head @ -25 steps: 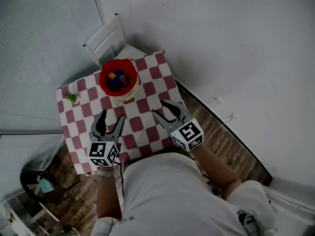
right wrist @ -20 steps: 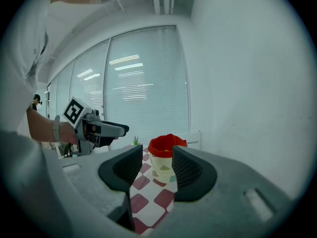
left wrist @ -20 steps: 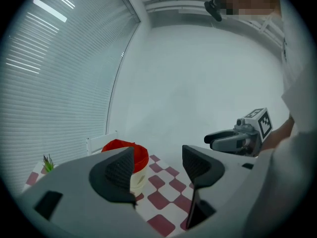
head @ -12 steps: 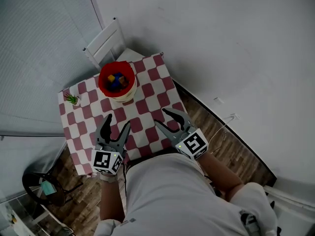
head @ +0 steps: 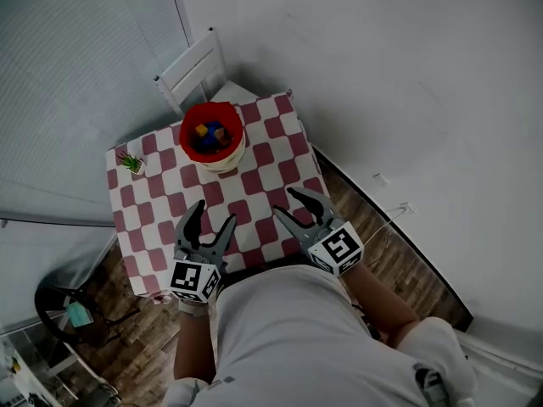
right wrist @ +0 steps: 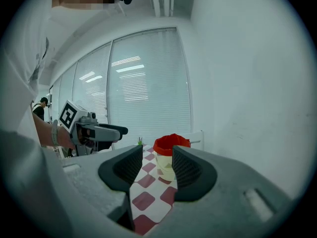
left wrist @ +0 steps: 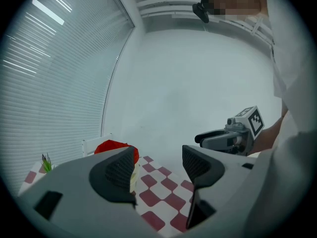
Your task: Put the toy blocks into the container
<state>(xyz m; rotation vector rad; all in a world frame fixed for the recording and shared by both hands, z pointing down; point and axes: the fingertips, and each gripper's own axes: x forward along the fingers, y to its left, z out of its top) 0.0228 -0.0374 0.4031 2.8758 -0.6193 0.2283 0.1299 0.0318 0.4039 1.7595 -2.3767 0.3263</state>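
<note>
Your left hand-held gripper (head: pixel 212 215) sits lower left of centre in the head view, its jaws spread with nothing between them. The right hand-held gripper (head: pixel 286 202), just to its right in the frame, is likewise released and empty (its own view shows only checkered cloth through the gap). Both hover at the lower edge of the tabletop (head: pixel 265 175). The toy blocks (head: pixel 209 131) lie inside the red container (head: pixel 188 130), above centre, well apart from both. A small plant (head: pixel 130 161) stands at the tabletop's left corner.
</note>
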